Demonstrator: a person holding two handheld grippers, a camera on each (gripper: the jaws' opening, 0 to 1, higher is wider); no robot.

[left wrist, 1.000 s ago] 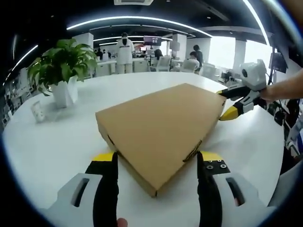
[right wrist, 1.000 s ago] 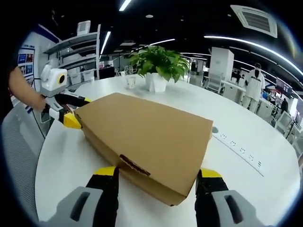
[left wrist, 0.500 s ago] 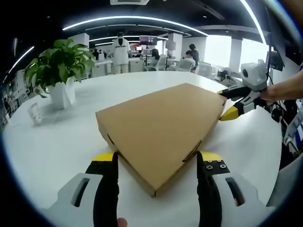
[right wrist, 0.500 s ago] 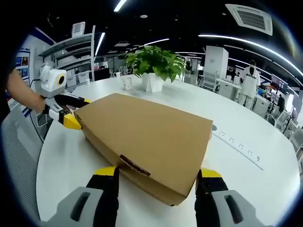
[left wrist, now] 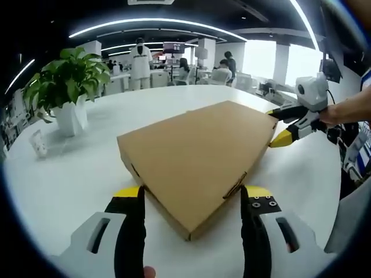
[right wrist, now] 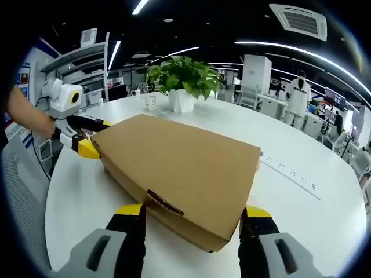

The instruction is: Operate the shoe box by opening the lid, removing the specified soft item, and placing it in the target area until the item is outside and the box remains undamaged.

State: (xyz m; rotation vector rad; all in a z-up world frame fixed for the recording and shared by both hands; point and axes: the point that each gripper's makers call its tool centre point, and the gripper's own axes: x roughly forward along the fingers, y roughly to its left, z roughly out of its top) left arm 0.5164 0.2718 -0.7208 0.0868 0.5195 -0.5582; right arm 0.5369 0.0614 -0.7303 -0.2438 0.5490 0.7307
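Straddling one corner of the flat brown cardboard shoe box (left wrist: 194,159), the left tool (left wrist: 193,204) has its black, yellow-tipped jaws spread wide and released, gripping nothing. The right tool (right wrist: 191,223) stands the same way at the opposite corner, jaws apart on either side of the box edge, closed on nothing. The box lies shut on the round white bench (left wrist: 69,174), its lid flat, so the soft item inside is hidden. Judging from this, nothing is done yet: lifting the lid, taking out the item and placing it all remain. A potted green plant (left wrist: 66,84) stands well apart.
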